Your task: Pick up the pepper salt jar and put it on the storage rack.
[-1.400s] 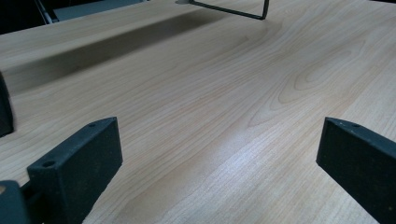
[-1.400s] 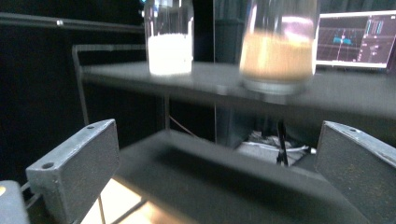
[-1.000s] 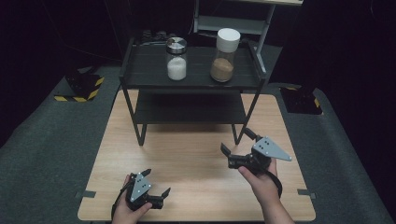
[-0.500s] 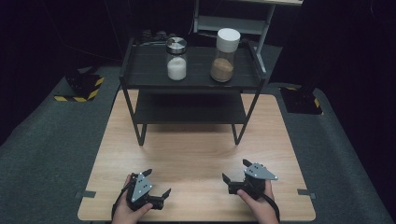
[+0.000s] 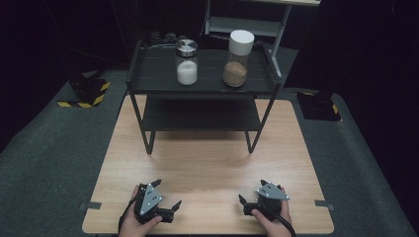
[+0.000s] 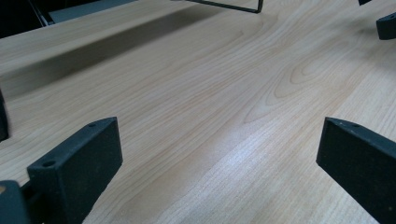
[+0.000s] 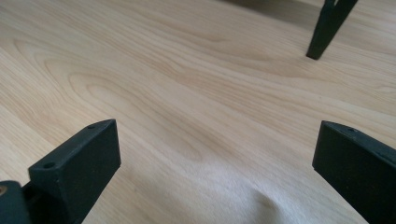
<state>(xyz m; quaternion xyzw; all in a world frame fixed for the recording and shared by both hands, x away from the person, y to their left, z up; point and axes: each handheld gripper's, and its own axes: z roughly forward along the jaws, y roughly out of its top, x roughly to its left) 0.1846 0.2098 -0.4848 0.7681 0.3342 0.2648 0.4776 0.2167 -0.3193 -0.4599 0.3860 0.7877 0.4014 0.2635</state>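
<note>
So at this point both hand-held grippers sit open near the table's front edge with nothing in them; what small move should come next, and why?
Probably lift the right hand-held gripper forward toward the white-lidded jar on the rack's top shelf. Both it and the left hand-held gripper are open and empty on the table, and that jar stands on the right gripper's side, beside the silver-lidded jar.

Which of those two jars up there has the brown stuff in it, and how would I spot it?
Find the black two-tier shelf at the table's far edge. Two jars stand on its top tier. The brown-filled jar is the right-hand one, white-lidded and taller, unlike the silver-lidded jar of white powder.
</note>
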